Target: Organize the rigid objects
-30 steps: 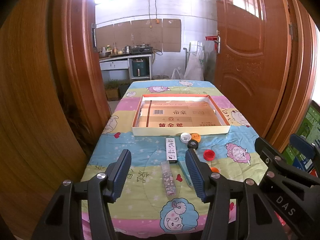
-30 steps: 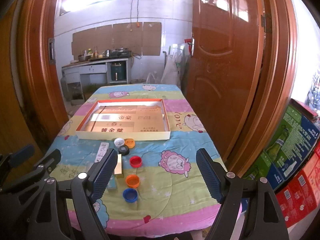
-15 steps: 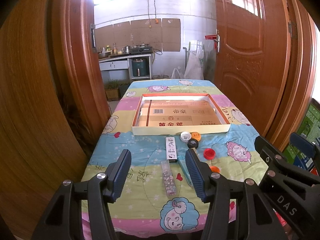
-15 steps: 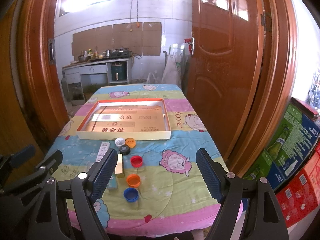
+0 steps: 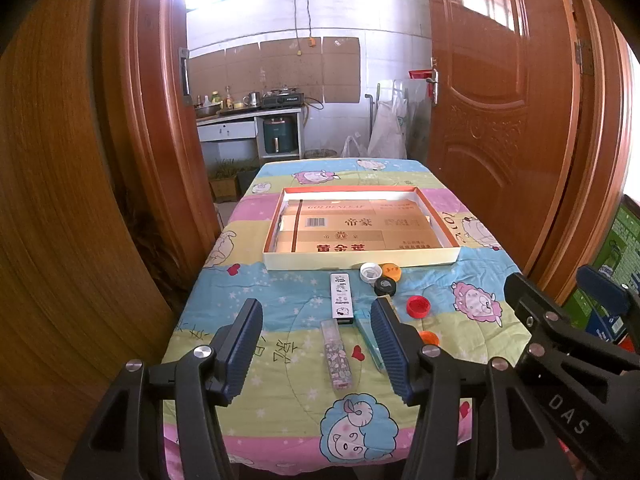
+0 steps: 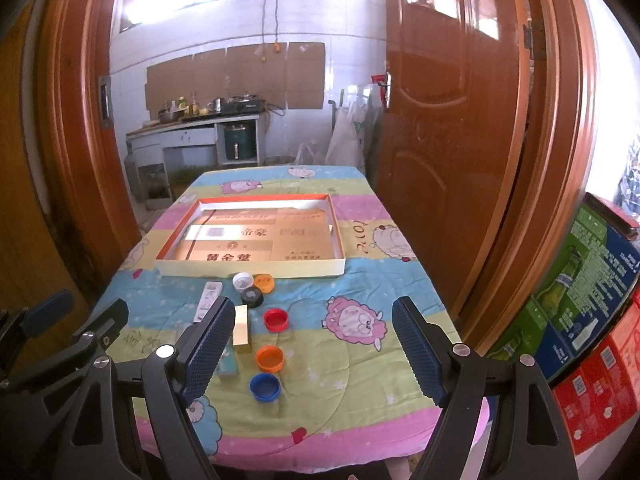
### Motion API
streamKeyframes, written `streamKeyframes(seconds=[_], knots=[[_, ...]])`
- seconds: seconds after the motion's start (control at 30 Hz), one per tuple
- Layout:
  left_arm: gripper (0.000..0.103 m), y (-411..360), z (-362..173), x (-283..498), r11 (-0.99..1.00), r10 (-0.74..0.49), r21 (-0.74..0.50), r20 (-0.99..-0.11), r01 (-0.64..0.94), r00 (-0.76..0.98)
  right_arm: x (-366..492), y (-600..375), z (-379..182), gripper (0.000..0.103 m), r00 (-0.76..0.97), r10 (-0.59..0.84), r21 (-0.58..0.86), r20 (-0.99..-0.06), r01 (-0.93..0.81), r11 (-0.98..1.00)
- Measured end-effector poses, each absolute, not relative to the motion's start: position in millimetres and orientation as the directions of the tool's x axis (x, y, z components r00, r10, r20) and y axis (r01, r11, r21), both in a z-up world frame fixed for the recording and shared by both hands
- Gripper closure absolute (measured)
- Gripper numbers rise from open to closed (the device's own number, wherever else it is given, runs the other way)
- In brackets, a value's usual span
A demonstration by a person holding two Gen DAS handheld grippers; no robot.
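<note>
- While both tools hover above the near edge of the tabletop [image 5: 248,280], no item is held: the left hand-held gripper [image 5: 316,346] and the right hand-held gripper [image 6: 314,350] each stand with jaws apart and empty.
- Step in hand, as judged: the start of sorting, before any first grasp. The shallow box [image 5: 360,258], lying mid-tabletop, holds only flattened cardboard.
- Loose items lie between the box and the near edge: a white printed stick box [image 5: 341,294], a clear patterned case [image 5: 337,354], a teal case [image 5: 370,342], a gold block [image 6: 242,330].
- Caps lie right of these: white cap [image 6: 243,281], orange cap [image 6: 264,283], black cap [image 6: 252,296], red cap [image 6: 276,319], a second orange cap [image 6: 270,358], blue cap [image 6: 264,387].
- Long axes: the stick box and both cases run near-to-far, ends pointing toward the box; the teal case angles slightly.
- Next move, as judged: lower one tool, straddle a narrow case across its short width, close, then carry it forward into the box.
</note>
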State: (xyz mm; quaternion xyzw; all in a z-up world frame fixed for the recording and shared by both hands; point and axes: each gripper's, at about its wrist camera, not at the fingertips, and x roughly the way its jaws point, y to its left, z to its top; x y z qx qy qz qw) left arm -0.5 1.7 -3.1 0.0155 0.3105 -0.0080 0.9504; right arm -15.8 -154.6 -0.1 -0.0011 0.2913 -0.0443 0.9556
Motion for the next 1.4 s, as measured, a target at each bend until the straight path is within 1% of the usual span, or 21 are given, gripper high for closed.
streamKeyframes(seconds=[1.17, 1.4], knots=[[0.046, 1.0, -6.9, -0.7, 1.000, -0.002, 0.008, -0.590, 0.009, 0.808, -13.3, -164.6, -1.2, 0.021, 0.824, -0.079, -0.006, -0.561, 0.091, 0.996], [0.046, 4.8, -16.0, 4.5, 1.000, -0.004, 0.002, -0.605, 0.006, 0.796, -12.4, -172.9, -9.5, 0.021, 0.820, -0.089, -0.013, -0.566, 0.100, 0.995]])
